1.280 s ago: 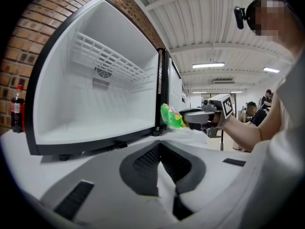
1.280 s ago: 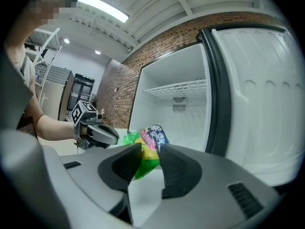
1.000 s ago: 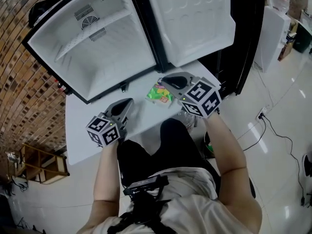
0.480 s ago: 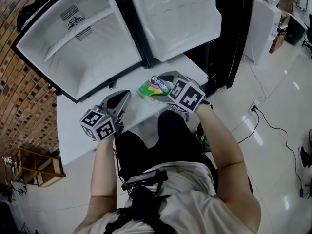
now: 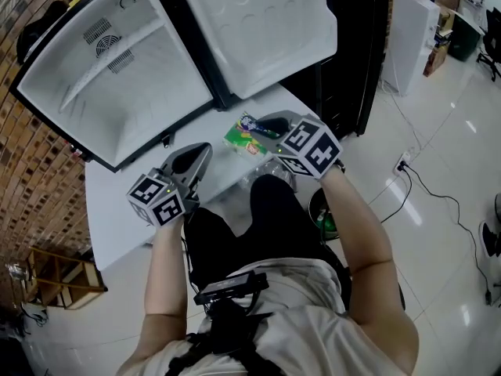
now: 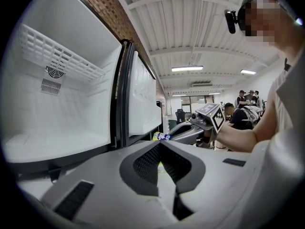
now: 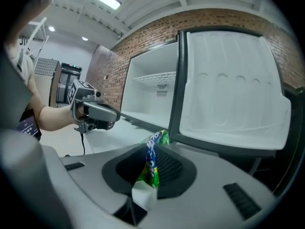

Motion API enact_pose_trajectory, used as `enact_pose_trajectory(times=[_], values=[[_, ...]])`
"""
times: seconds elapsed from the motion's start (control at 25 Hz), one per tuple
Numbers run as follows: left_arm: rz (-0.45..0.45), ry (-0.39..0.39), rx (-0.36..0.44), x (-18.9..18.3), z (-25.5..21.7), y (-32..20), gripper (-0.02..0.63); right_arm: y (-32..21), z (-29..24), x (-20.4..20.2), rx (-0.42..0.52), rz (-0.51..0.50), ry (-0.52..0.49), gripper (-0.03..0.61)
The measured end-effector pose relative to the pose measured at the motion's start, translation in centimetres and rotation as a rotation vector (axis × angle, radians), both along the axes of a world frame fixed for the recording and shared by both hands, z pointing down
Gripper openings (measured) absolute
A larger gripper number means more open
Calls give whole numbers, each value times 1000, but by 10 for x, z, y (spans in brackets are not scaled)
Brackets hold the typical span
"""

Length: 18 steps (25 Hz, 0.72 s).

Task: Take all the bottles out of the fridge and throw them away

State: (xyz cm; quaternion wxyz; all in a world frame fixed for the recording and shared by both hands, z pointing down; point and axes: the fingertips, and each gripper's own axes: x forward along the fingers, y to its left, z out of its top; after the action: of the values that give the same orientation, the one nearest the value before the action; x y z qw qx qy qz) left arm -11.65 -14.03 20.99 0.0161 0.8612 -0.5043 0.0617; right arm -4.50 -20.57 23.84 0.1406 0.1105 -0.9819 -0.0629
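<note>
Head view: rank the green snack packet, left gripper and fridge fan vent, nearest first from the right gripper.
1. green snack packet: pinched by the right gripper, whose jaws have just been closing.
2. left gripper: lower left.
3. fan vent: inside the fridge, upper left.

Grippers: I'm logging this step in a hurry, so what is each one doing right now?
Left gripper: shut, nothing between its jaws.
Right gripper: jaws have just been closing, now shut on the green snack packet.
</note>
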Motion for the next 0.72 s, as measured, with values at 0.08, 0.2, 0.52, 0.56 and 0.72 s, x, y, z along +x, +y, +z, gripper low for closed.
enact_pose_trajectory(times=[0.08,0.2,0.52,0.56,0.72], values=[[24,0,-3,12,1,-3,12,-3,-5,13,-5,20,-35,55],[68,1,-7,32,3,-9,12,-9,-15,37,-9,49,-92,52],[237,23,-16,114,11,-23,12,-17,-28,116,-10,132,-207,50],[267,19,-11,129,12,-24,12,-17,-27,125,-8,140,-215,49],[372,4,3,184,21,-24,12,-15,-20,166,9,178,-212,51]])
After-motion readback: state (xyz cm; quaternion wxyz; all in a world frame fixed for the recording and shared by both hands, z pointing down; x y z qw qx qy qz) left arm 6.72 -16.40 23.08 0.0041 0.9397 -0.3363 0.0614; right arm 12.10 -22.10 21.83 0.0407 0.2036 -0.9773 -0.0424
